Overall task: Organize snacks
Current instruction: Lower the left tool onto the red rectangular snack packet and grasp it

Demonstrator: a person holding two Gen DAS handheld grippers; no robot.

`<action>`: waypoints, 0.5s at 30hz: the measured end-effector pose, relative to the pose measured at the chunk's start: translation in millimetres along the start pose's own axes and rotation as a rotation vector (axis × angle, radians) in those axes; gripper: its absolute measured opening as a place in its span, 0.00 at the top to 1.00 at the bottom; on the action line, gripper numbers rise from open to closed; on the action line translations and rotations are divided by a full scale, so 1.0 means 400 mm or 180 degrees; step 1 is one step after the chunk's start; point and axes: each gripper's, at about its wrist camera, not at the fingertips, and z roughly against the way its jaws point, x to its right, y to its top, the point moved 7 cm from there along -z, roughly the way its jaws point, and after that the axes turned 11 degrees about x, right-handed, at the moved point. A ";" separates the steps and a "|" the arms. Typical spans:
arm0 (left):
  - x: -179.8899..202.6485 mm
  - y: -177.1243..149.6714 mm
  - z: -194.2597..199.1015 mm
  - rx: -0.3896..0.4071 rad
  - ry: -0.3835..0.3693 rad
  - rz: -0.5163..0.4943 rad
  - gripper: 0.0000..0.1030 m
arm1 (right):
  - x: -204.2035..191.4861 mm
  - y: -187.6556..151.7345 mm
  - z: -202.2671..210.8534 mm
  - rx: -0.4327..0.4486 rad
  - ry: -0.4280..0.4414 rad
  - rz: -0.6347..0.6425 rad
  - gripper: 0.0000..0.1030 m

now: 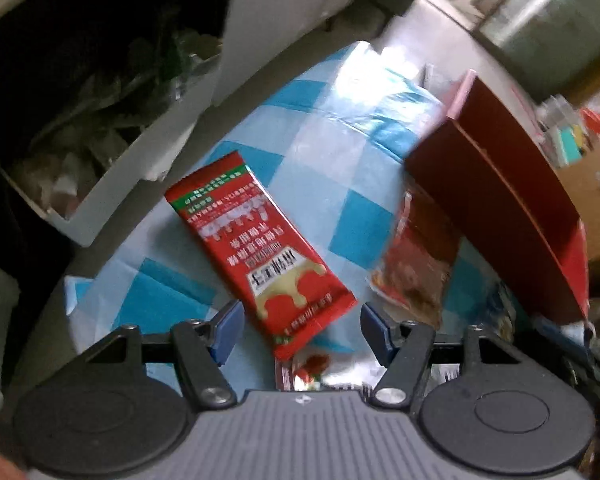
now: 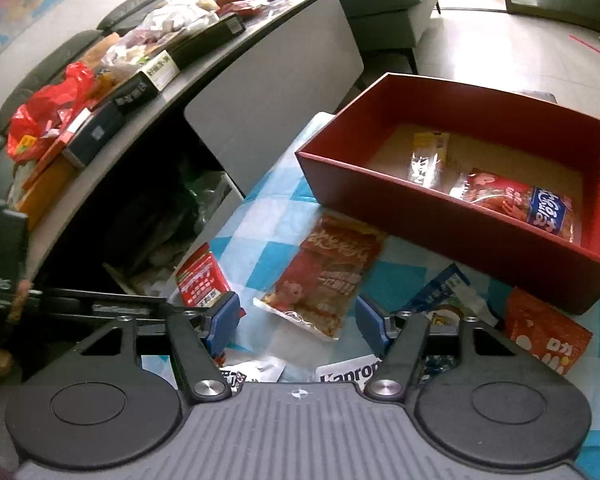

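One red sachet [image 1: 260, 256], lengthwise toward fingers [image 1: 230, 330].

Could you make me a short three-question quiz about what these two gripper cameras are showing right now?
1. True or false: the red box already holds snack packets.
2. Which packet lies between the left gripper's open fingers? A) the red sachet with a barcode B) a blue packet C) a yellow packet
3. What pattern does the cloth under the snacks have?

Key:
1. True: a yellow packet and a red-and-blue packet lie inside.
2. A, the red sachet.
3. Blue and white checks.
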 end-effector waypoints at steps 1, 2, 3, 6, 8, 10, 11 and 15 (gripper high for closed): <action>-0.005 0.007 -0.009 0.0011 0.0044 0.0105 0.43 | 0.002 -0.001 0.001 -0.0001 0.0000 -0.0009 0.30; -0.006 0.013 -0.016 0.0019 0.0072 0.0193 0.41 | 0.006 -0.001 0.004 -0.0001 -0.0002 -0.0013 0.30; -0.004 0.020 -0.023 0.0024 0.0100 0.0257 0.37 | 0.009 -0.002 0.004 -0.0005 -0.0006 -0.0014 0.30; 0.018 0.037 -0.048 0.0056 0.0206 0.0228 0.36 | 0.023 -0.006 0.008 -0.0021 -0.0017 -0.0037 0.29; 0.025 0.044 -0.066 0.0062 0.0310 0.0179 0.36 | 0.034 -0.008 0.010 -0.0033 -0.0025 -0.0055 0.29; 0.032 0.053 -0.079 0.0061 0.0358 0.0227 0.23 | 0.044 -0.010 0.014 -0.0035 -0.0032 -0.0078 0.29; 0.035 0.060 -0.083 0.0068 0.0349 0.0242 0.22 | 0.049 -0.011 0.015 -0.0036 -0.0033 -0.0092 0.28; 0.031 0.059 -0.067 -0.0072 0.0130 0.0329 0.22 | 0.064 -0.015 0.022 -0.0044 -0.0041 -0.0129 0.26</action>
